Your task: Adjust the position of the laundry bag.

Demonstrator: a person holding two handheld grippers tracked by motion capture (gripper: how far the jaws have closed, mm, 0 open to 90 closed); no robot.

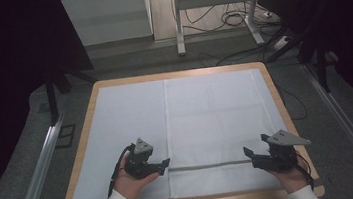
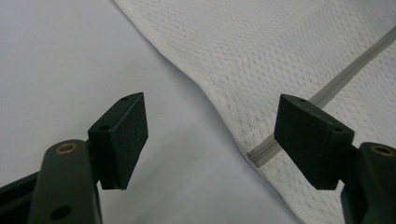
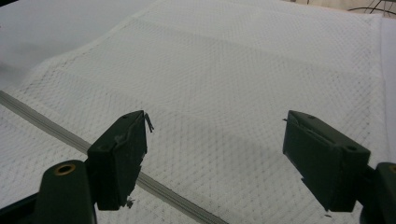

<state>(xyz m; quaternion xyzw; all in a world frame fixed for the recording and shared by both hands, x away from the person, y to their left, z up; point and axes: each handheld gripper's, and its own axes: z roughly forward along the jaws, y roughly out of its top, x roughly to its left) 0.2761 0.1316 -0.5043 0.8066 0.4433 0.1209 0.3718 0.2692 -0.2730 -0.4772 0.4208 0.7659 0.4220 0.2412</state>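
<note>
A white mesh bag (image 1: 217, 120) lies flat on the right half of the table, with a grey zipper (image 1: 207, 166) running across its near part. My left gripper (image 1: 164, 165) is open at the zipper's left end, its jaws either side of the bag's edge (image 2: 252, 154) just above the surface. My right gripper (image 1: 247, 154) is open at the zipper's right end, hovering over the mesh (image 3: 224, 102) with the zipper (image 3: 154, 184) passing under its left jaw. Neither holds anything.
A pale sheet (image 1: 127, 125) covers the wooden table (image 1: 86, 120). Beyond the far edge stand a metal frame (image 1: 214, 4) and loose cables (image 1: 236, 19) on the floor. Aluminium rails (image 1: 41, 165) run along both sides.
</note>
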